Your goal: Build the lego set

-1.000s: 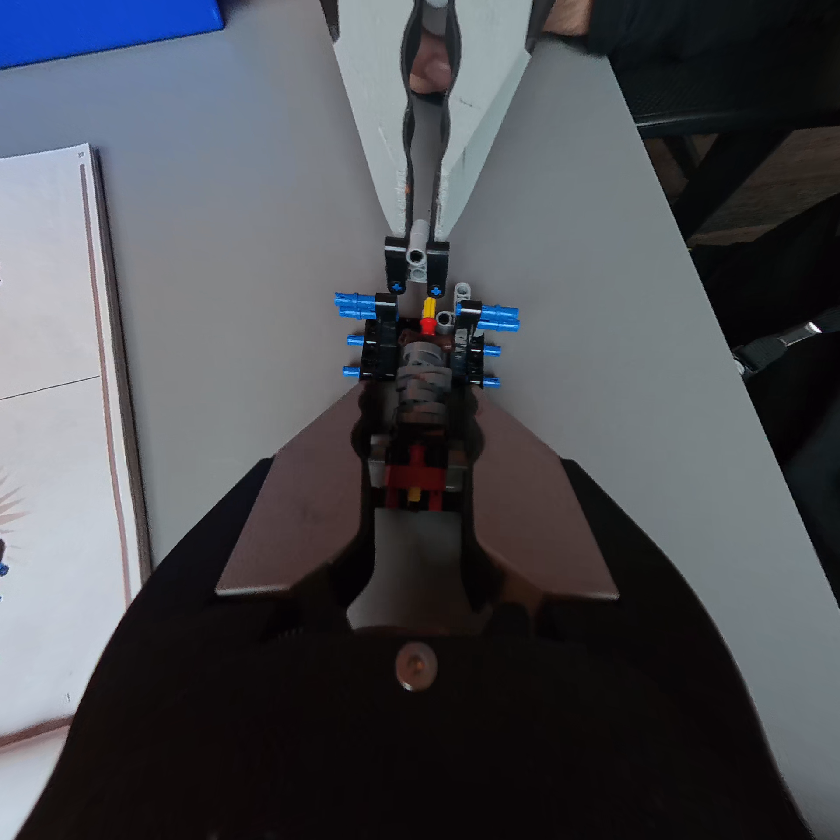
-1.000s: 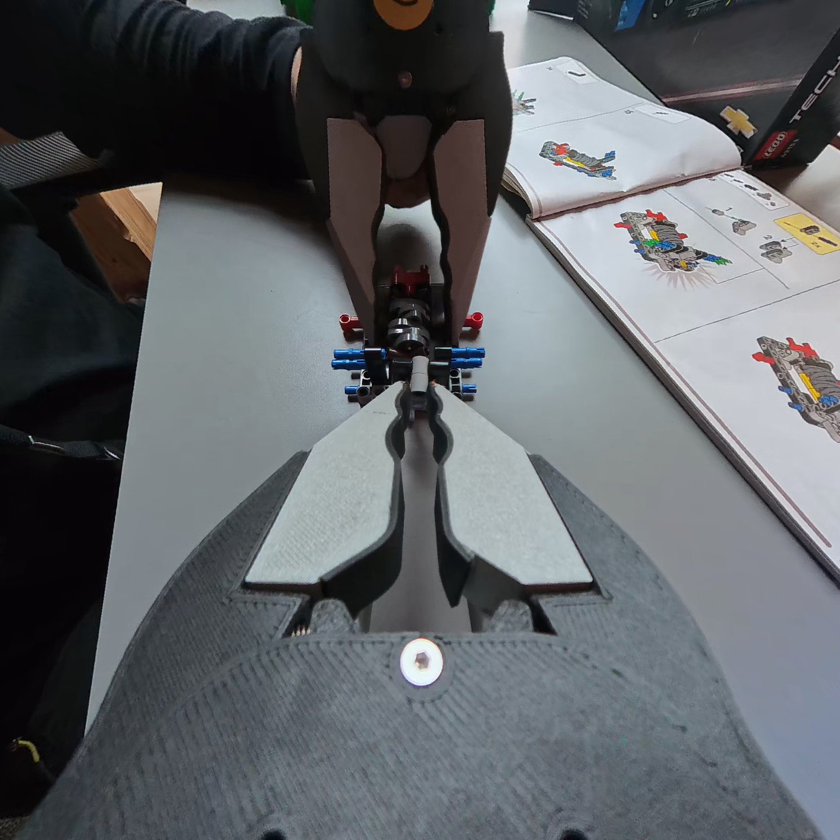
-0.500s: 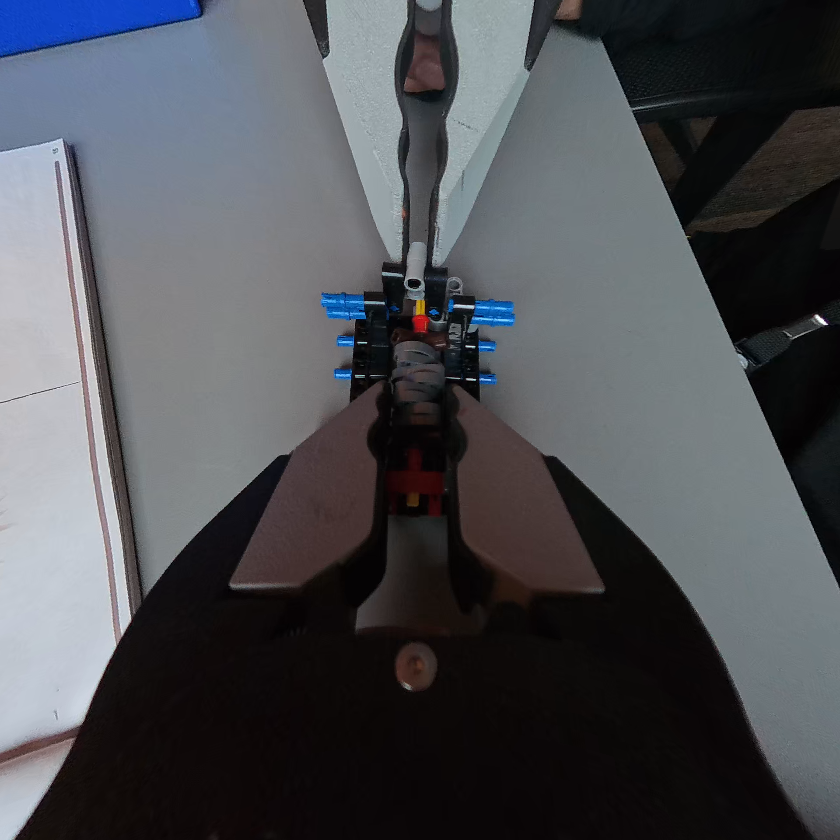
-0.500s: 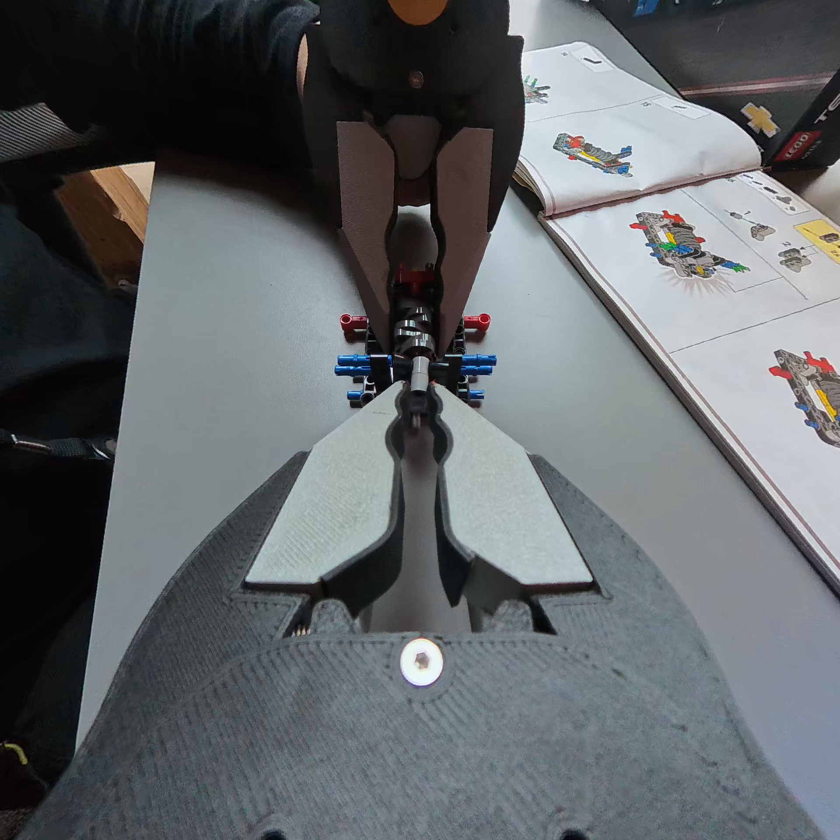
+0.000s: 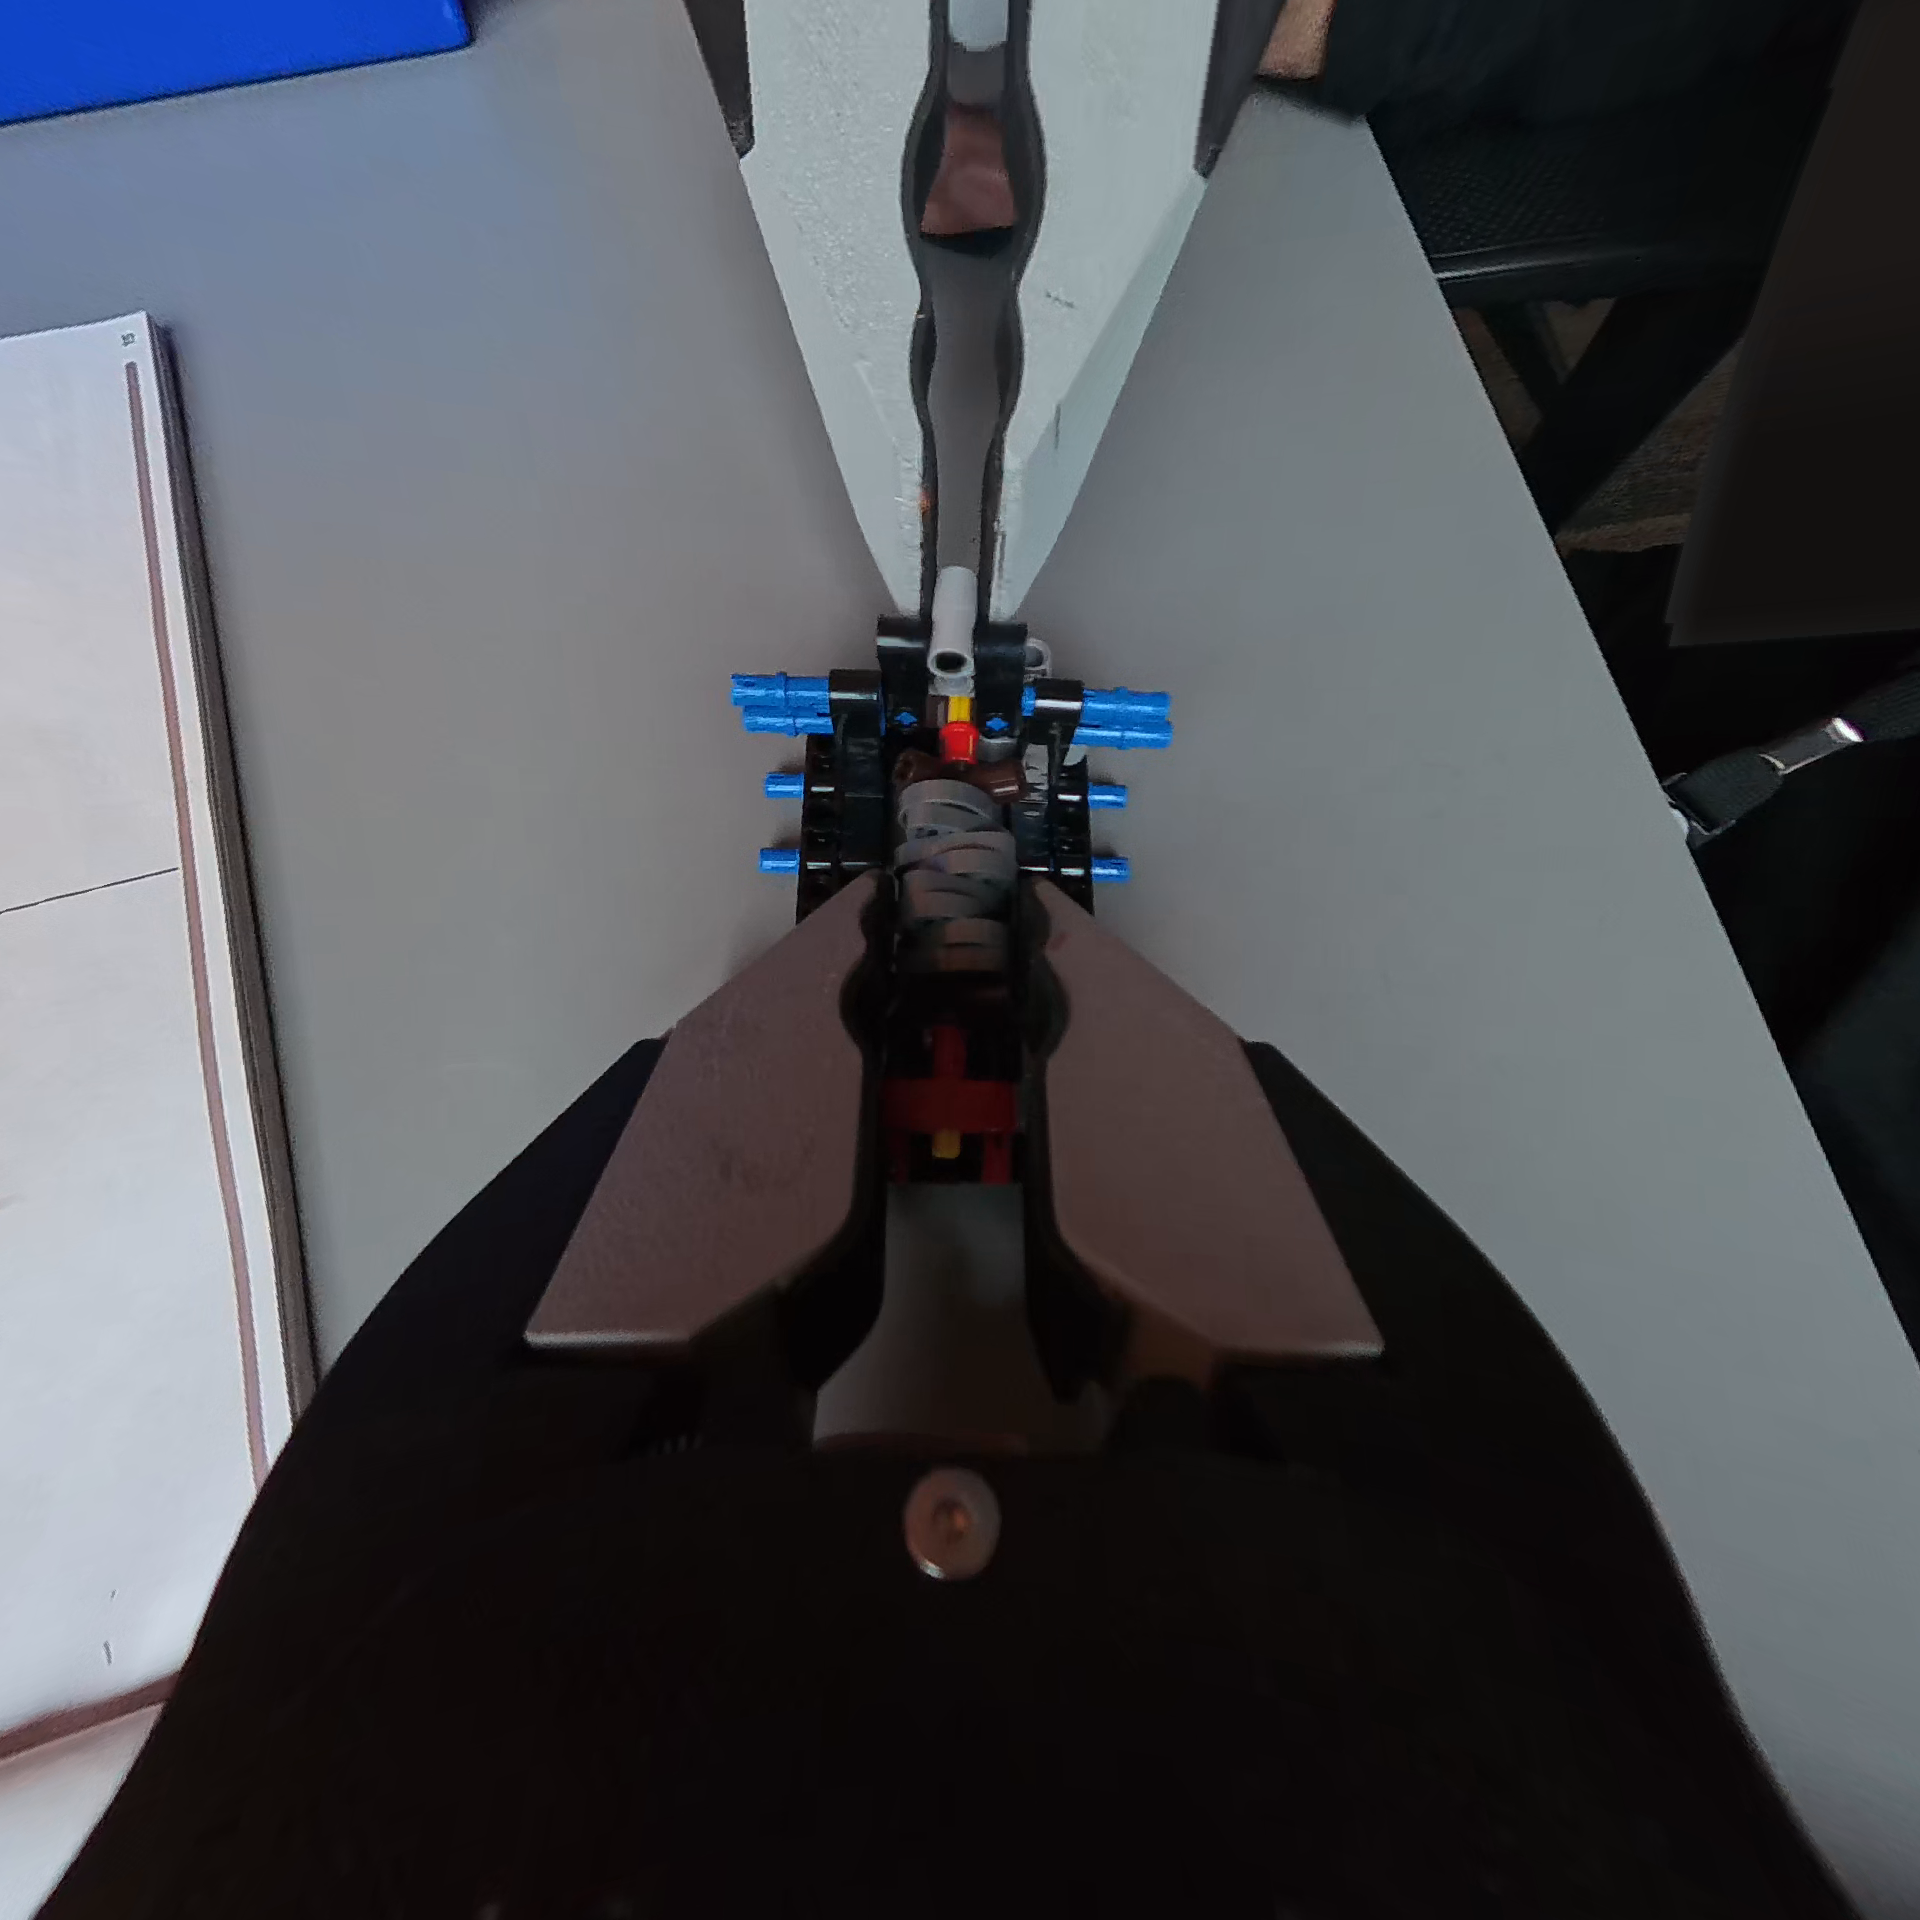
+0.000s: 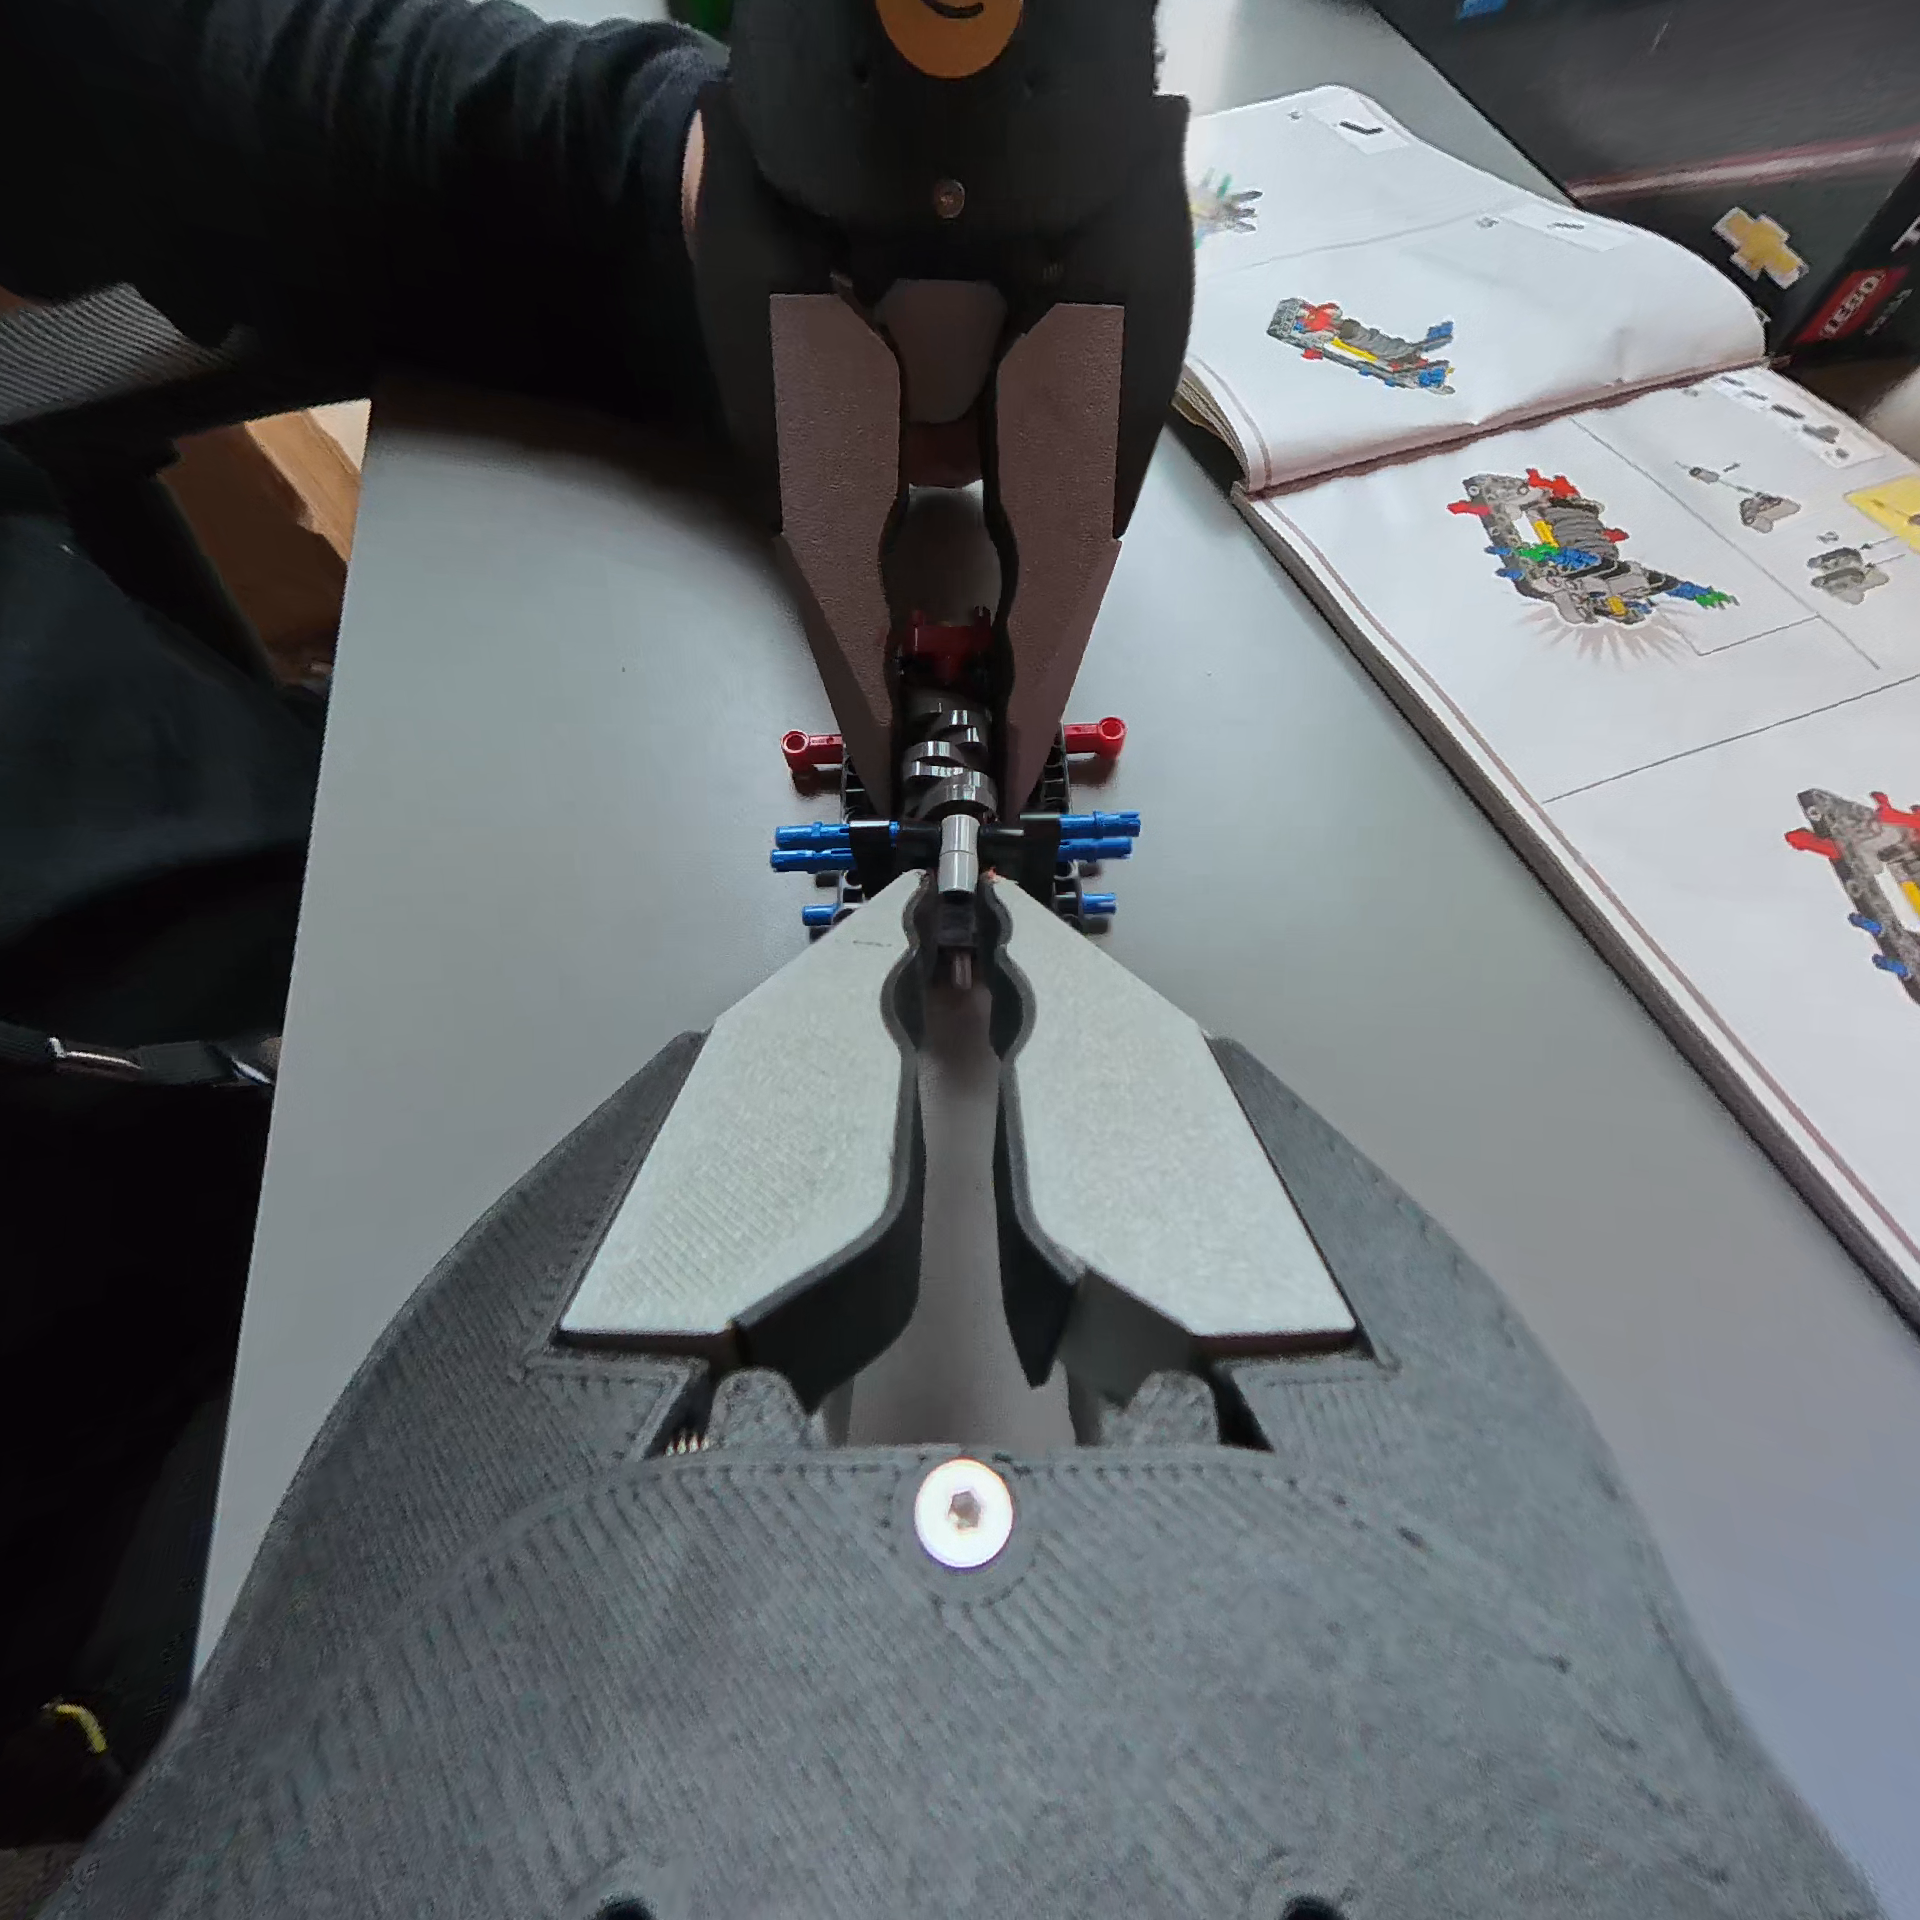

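A lego assembly (image 5: 940, 821) with a black frame, blue side pins, a grey crank stack and red parts lies on the grey table. My left gripper (image 5: 951, 894), with brown pads, is shut on its sides. My right gripper (image 5: 956, 582), with pale grey pads, comes in from the far side. It is shut on a small black piece with a grey connector (image 5: 951, 649), which sits against the assembly's far end. In the right wrist view the right gripper (image 6: 958, 904) grips that connector piece (image 6: 956, 857). The left gripper (image 6: 951, 800) faces it, clamping the assembly (image 6: 868, 836).
An open instruction booklet (image 6: 1558, 644) lies to one side and shows at the left in the left wrist view (image 5: 94, 935). A black set box (image 6: 1766, 156) stands behind the booklet. A blue object (image 5: 208, 52) is at the far left. The table edge (image 5: 1558, 540) and a dark sleeve (image 6: 364, 208) are close. There is about 4 centimetres between the tips of the two grippers.
My right gripper has brought the small black-and-grey piece across the gap and onto the assembly's end. The left gripper keeps its hold.
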Demonstrator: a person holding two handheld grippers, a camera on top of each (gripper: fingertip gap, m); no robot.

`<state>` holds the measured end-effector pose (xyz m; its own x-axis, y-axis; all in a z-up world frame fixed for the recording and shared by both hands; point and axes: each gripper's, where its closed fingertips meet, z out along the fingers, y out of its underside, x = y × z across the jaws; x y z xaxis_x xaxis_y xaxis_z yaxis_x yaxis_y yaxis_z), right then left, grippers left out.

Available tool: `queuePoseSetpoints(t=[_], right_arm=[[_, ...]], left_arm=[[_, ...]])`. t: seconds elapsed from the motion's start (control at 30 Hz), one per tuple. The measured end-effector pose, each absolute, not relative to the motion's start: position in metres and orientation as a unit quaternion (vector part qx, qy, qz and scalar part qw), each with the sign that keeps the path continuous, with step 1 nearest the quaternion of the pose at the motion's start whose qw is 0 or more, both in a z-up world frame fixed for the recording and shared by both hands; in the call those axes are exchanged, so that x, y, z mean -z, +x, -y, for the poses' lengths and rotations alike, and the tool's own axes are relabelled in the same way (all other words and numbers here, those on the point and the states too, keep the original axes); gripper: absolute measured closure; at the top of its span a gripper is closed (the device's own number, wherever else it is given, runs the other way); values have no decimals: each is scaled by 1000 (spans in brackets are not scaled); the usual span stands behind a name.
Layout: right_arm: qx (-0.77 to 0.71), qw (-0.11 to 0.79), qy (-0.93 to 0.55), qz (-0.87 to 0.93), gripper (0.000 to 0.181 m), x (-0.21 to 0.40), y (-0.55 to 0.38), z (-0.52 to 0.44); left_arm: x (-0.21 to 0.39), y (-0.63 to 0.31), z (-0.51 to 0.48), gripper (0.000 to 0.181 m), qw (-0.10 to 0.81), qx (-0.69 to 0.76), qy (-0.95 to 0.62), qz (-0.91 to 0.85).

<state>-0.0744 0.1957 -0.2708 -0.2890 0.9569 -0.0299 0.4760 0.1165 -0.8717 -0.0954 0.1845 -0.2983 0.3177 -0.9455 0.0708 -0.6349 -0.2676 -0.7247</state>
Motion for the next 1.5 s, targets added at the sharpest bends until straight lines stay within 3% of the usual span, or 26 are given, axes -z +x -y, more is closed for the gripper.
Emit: queuePoseSetpoints(t=[0.23, 0.47, 0.87, 1.5], right_arm=[[-452, 315, -538, 638, 178, 254, -65, -214], [-438, 315, -540, 646, 177, 259, -65, -215], [-402, 317, -556, 655, 177, 269, -58, -233], [-444, 263, -541, 664, 178, 269, -55, -227]], left_arm=[[298, -95, -184, 160, 303, 264, -755, -518], [287, -104, -178, 141, 318, 268, -756, -506], [255, -142, -160, 130, 359, 338, -750, -441], [276, -156, -155, 129, 348, 331, -771, -418]])
